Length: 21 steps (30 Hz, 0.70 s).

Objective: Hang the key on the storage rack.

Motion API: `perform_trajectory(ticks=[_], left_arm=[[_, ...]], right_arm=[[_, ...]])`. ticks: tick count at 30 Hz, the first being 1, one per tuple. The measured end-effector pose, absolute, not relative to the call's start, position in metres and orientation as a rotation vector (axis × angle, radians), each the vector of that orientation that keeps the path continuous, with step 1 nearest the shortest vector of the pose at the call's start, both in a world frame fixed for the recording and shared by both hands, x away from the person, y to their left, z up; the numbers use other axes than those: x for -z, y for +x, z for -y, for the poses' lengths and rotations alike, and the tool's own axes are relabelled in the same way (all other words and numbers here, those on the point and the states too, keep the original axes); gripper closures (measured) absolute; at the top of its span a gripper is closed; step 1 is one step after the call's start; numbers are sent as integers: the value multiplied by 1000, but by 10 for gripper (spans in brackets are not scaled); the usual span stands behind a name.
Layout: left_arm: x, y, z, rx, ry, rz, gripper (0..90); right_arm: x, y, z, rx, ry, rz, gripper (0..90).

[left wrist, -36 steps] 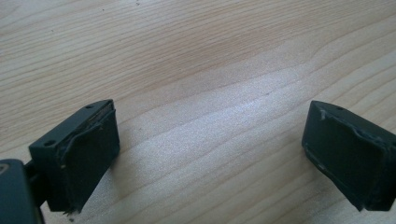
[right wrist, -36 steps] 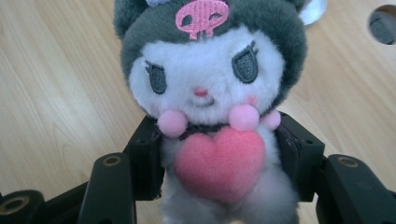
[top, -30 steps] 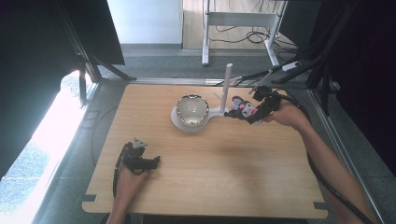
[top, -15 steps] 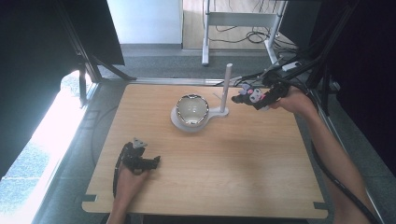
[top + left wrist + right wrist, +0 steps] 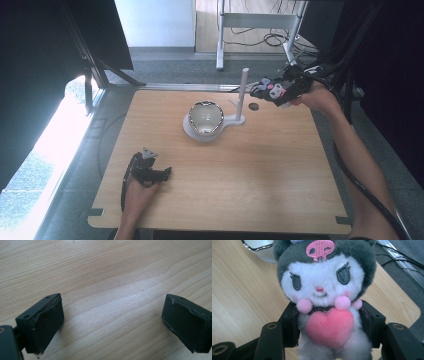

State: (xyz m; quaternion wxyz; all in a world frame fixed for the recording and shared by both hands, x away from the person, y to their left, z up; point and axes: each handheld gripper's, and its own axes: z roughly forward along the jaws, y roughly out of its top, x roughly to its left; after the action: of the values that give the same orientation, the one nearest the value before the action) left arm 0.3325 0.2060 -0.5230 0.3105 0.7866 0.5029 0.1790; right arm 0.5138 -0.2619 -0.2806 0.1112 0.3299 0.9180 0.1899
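Grey-and-white plush (image 5: pixel 322 302), pink heart on its chest, sits clamped at the body between the right gripper (image 5: pixel 274 91) fingers (image 5: pixel 290 327); the fingers press in on both flanks, head free above them.

Landmark: the post (image 5: pixel 243 92) standing on a white base at the far side of the bench (image 5: pixel 260 180).
- Plush: held in the air just right of the post top, near its height, not touching it as far as the high view shows.
- Mirror (image 5: pixel 205 117): round, on the same base, just left of and nearer than the post.
- Small dark disc (image 5: pixel 254 106): on the bench, right of the post foot, below the plush.
- Left gripper (image 5: pixel 150 172): resting on the bench, well apart from the post, at the near left. Its fingers (image 5: pixel 42 322) stand wide apart with bare wood between them; nothing held.

Judgement: step in hand looks like carrying the plush to the post or its base. To do it well:
- keep the squeeze steady; soft body can slip.
- approach the post from the right, slowly, so the head does not knock it or the mirror.
- let go only once the plush is supported.
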Motion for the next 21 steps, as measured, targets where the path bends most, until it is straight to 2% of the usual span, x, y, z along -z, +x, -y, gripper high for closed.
perform_trajectory(ticks=[21], left_arm=[[523,332,-206,-468,2078,-1329,40]], right_arm=[[260,541,242,-542,943,-2660,432]])
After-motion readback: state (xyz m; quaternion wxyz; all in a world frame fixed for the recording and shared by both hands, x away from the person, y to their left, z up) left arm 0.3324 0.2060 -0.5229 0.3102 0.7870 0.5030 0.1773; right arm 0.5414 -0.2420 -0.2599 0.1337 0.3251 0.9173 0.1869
